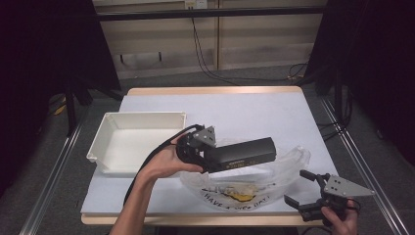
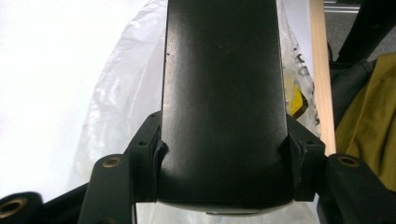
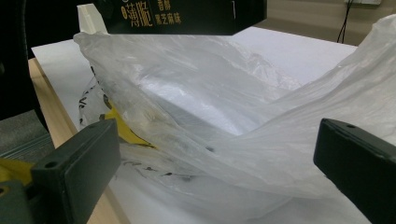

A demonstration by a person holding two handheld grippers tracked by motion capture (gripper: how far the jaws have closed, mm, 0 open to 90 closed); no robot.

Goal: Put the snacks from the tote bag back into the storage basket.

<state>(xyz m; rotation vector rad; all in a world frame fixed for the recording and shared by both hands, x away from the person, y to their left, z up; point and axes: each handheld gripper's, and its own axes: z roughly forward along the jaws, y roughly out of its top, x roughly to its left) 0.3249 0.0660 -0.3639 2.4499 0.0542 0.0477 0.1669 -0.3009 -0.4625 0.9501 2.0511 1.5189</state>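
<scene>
White sheeting covered the surface (image 1: 244, 107), which stood before a pale wall with dark curtains at both sides. At the left of the surface lay a white tray (image 1: 100, 142), open side up. Just right of the tray, the left hand-held gripper (image 1: 208, 159) pointed to the right and held a long black box (image 1: 244, 152) by one end; in the left gripper view both jaws pressed on the sides of the box (image 2: 224, 93). The box was in the air, lying level above a clear plastic bag (image 1: 249, 188) with yellow print. The bag lay crumpled near the front edge. At the right front corner, the right hand-held gripper (image 1: 298, 188) stood wide, with nothing gripped, its jaws at the edge of the bag (image 3: 224, 126).
</scene>
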